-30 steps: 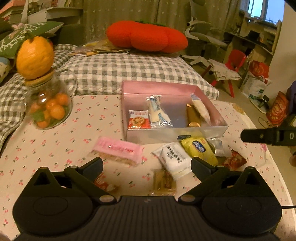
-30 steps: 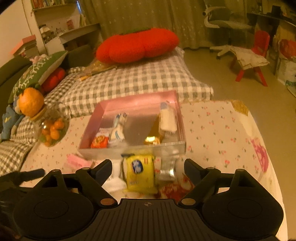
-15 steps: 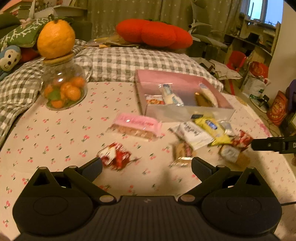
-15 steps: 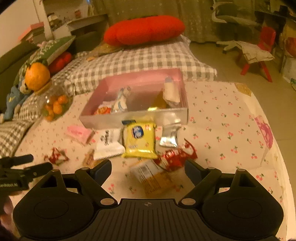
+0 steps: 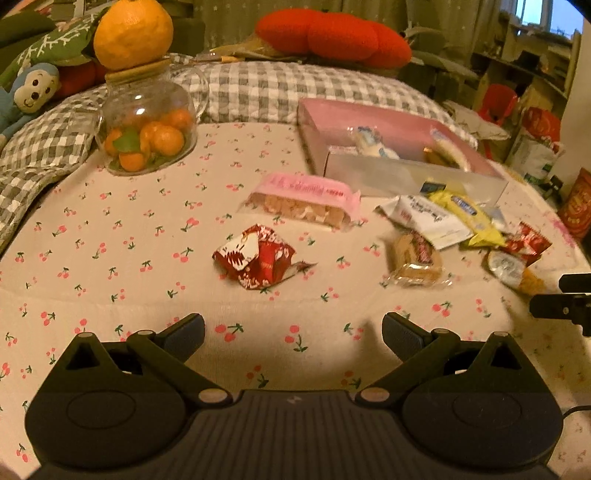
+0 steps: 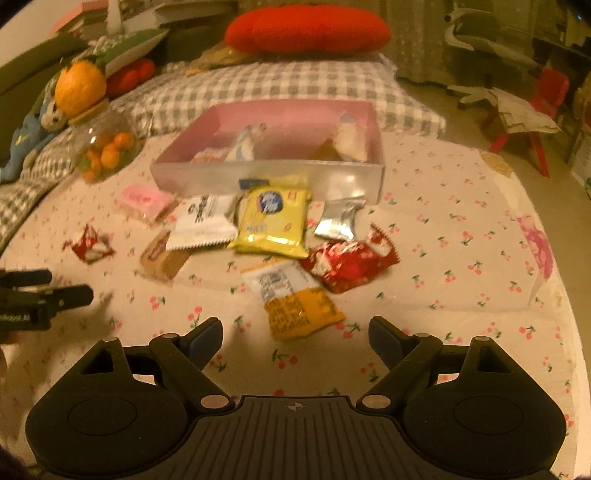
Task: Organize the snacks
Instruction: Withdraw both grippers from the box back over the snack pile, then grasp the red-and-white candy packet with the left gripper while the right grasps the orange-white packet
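My left gripper (image 5: 293, 332) hangs over the cherry-print desk (image 5: 110, 258) with its jaws spread wide and nothing between them; just ahead of it lies a crumpled red wrapper (image 5: 258, 256); beyond that sits a pink pack of biscuits (image 5: 303, 201), and to the right a small brown biscuit pack (image 5: 415, 256). My right gripper (image 6: 295, 334) is likewise spread and empty; just in front of its fingers lies an orange-and-white packet (image 6: 295, 299), touching a red foil bag (image 6: 351, 260); farther on are a yellow pouch (image 6: 273, 221), a white packet (image 6: 203, 221) and a silver sachet (image 6: 340, 219), all loose on the cloth. Behind them stands the pink box (image 6: 269, 177), with a few snacks already inside; to its left, a glass jar of small oranges (image 5: 146, 136) with a big orange (image 5: 133, 33) on its lid.
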`<state>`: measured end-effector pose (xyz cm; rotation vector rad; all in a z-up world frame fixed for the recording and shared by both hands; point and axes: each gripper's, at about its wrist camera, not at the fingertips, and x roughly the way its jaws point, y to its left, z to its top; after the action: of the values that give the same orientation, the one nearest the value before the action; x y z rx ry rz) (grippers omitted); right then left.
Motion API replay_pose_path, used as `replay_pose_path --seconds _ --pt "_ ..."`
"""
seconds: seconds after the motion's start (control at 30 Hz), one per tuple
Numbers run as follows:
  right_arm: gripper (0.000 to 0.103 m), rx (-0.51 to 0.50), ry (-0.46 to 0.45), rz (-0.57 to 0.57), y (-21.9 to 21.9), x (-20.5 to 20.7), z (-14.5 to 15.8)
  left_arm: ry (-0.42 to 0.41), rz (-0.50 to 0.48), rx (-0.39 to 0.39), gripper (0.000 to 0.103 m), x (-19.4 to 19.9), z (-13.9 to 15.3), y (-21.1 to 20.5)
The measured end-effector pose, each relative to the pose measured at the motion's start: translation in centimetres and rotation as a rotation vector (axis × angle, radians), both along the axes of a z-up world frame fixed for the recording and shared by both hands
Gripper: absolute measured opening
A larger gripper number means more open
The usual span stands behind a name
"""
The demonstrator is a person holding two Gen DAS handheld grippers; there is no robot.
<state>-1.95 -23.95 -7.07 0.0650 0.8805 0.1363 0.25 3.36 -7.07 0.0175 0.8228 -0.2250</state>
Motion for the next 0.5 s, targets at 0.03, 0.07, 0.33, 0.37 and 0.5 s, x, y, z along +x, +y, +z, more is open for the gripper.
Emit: replay_pose_path --seconds 0.03,0.07,0.33,0.37,0.5 --pt "0.088 -0.005 0.003 0.004 0.1 0.1 -0.2 0.007 0.003 0.003 0.102 0.1 -0.2 0.0" --pt "0.088 -0.011 0.005 0.007 0.3 0.1 -0.5 0.017 0.005 0.004 0.102 0.2 -0.5 0.0" --pt "0.098 -0.047 0.005 0.013 0.5 0.6 -2.1 -0.03 -0.008 0.065 0.103 0.0 -1.2 -0.9" --pt "0.099 -0.046 0.001 0.014 0.5 0.6 -2.1 -0.031 -0.005 0.063 0.103 0.1 -1.2 -0.9" --pt "0.103 -0.044 -0.033 0.04 0.6 0.6 -2.6 -0.04 0.01 0.062 0.103 0.6 -1.3 -1.1"
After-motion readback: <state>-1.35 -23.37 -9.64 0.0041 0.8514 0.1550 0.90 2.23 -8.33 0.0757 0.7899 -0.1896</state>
